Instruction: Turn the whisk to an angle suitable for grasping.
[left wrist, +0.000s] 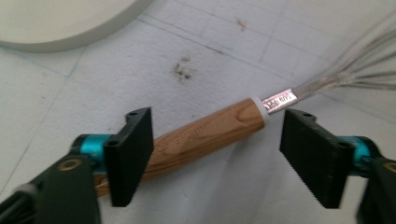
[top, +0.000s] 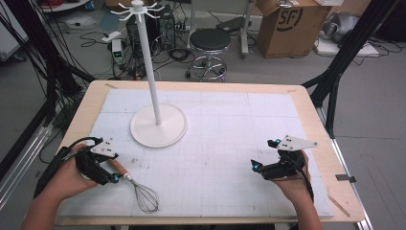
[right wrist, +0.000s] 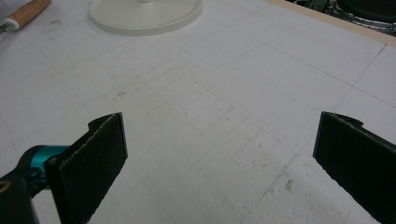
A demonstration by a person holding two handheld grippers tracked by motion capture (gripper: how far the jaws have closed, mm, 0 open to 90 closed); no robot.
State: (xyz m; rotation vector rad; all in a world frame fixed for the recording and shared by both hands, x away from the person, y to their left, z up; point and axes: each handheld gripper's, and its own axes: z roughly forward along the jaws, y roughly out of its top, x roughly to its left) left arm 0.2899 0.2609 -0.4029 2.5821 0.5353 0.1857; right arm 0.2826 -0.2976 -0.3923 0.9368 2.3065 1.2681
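A whisk (top: 140,190) with a wooden handle (left wrist: 205,135) and wire loops lies flat on the white mat near the front left. My left gripper (top: 111,176) hovers over the handle, open. In the left gripper view the handle runs through the gap between the two black pads (left wrist: 133,154), and neither pad touches it. My right gripper (top: 258,167) is at the front right, low over bare mat, open wide with nothing between its pads (right wrist: 100,163). The end of the whisk handle (right wrist: 25,13) shows far off in the right gripper view.
A white stand with a round base (top: 158,127) and a tall pole (top: 151,62), topped by hooks, rises at the mat's back left. The white gridded mat (top: 225,139) covers a wooden table (top: 321,139). Beyond it are a stool, a cardboard box and cables on the floor.
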